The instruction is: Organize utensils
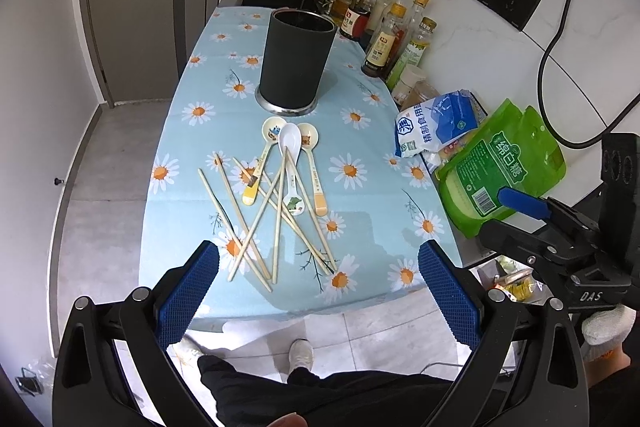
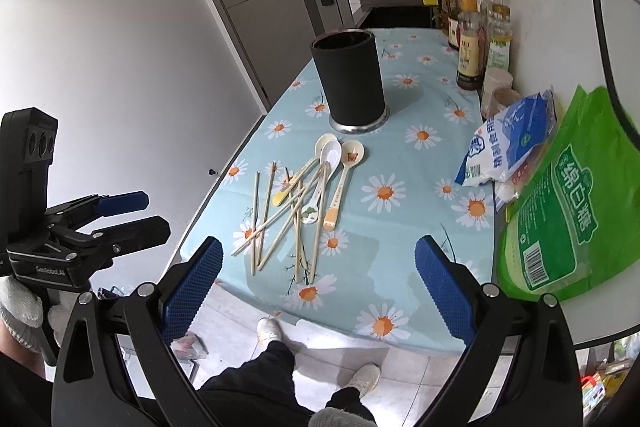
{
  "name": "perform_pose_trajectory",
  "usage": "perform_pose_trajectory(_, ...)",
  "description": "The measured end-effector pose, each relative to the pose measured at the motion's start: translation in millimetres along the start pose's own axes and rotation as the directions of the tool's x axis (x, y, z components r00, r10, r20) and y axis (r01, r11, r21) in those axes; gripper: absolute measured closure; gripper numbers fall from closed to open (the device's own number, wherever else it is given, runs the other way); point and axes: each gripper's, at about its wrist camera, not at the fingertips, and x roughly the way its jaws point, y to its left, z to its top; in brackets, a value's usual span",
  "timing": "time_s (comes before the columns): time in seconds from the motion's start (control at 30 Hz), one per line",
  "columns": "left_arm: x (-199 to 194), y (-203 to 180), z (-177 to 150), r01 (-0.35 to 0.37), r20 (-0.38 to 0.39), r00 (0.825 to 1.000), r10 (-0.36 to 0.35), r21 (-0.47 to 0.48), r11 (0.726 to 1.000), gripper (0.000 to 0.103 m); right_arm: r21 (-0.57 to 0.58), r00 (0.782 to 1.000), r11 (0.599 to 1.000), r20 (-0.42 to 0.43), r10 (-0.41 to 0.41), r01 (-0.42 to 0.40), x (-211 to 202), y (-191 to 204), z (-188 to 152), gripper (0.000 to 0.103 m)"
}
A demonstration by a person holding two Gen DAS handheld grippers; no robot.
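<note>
While both claws hang spread wide and empty over the near table edge, the left claw and the right claw have not touched anything yet. Just past them lie the chopsticks, all crossed in a heap. Three spoons rest on top, near the middle of the cloth. Pulling one stick could drag the others, or roll one off the edge, because they are tangled. Farther back stands the black cup, tall enough to tip if bumped. Bags and bottles crowd the right side, but nothing blocks the cup.
</note>
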Motion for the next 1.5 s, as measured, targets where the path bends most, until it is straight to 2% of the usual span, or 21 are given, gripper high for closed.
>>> perform_pose_trajectory(0.27, 0.0, 0.1, -1.2, -0.018, -0.008, 1.0, 0.018, -0.019, 1.0, 0.007, -0.017, 1.0, 1.0, -0.015, 0.023, -0.023, -2.8, -1.6, 1.8, 0.007)
perform_pose_trajectory(0.47, -1.0, 6.2, 1.1, -0.002, -0.014, 1.0, 0.001, -0.036, 0.999, 0.007, -0.02, 1.0, 0.999, -0.01, 0.026, -0.026, -1.4, 0.2, 4.9, 0.007)
perform_pose_trajectory(0.77, 11.3, 33.6, 10.4, 0.046, -0.031, 0.998, -0.049, -0.088, 0.995, 0.007, -0.01, 0.999, 1.0, -0.042, 0.01, -0.011, 21.0, 6.3, 18.4, 0.007)
perform_pose_trajectory(0.9, 29.1, 50.4, 17.4, 0.056, -0.085, 0.994, -0.068, -0.131, 0.99, 0.007, -0.003, 0.999, 1.0, -0.051, 0.001, -0.001, 33.7, 7.7, 28.8, 0.007)
perform_pose_trajectory(1.03, 43.9, 67.2, 22.0, 0.053, -0.074, 0.995, -0.065, -0.159, 0.986, 0.014, 0.002, 0.997, 1.0, -0.08, 0.003, -0.003, 55.2, 10.9, 42.8, 0.008)
perform_pose_trajectory(1.07, 49.2, 72.7, 22.7, 0.061, -0.078, 0.994, -0.077, -0.182, 0.981, 0.018, 0.001, 0.996, 1.0, -0.092, 0.009, -0.009, 62.5, 11.7, 46.4, 0.009)
perform_pose_trajectory(1.17, 67.7, 86.8, 25.3, 0.076, -0.096, 0.99, -0.1, -0.225, 0.971, 0.029, -0.02, 0.988, 1.0, -0.153, 0.006, -0.01, 89.2, 14.8, 55.4, 0.033)
perform_pose_trajectory(1.3, 89.8, 100.9, 23.5, 0.08, -0.122, 0.986, -0.112, -0.245, 0.966, 0.034, -0.04, 0.972, 0.999, -0.233, -0.016, 0.007, 128.4, 14.0, 67.7, 0.041)
perform_pose_trajectory(1.4, 102.3, 110.1, 19.8, 0.078, -0.137, 0.984, -0.117, -0.267, 0.961, 0.035, -0.052, 0.957, 0.999, -0.29, -0.005, -0.01, 154.9, 14.6, 70.9, 0.044)
perform_pose_trajectory(1.5, 112.1, 118.8, 13.1, 0.077, -0.146, 0.981, -0.125, -0.297, 0.952, 0.039, -0.089, 0.939, 0.996, -0.343, -0.036, 0.006, 184.8, 16.7, 73.6, 0.053)
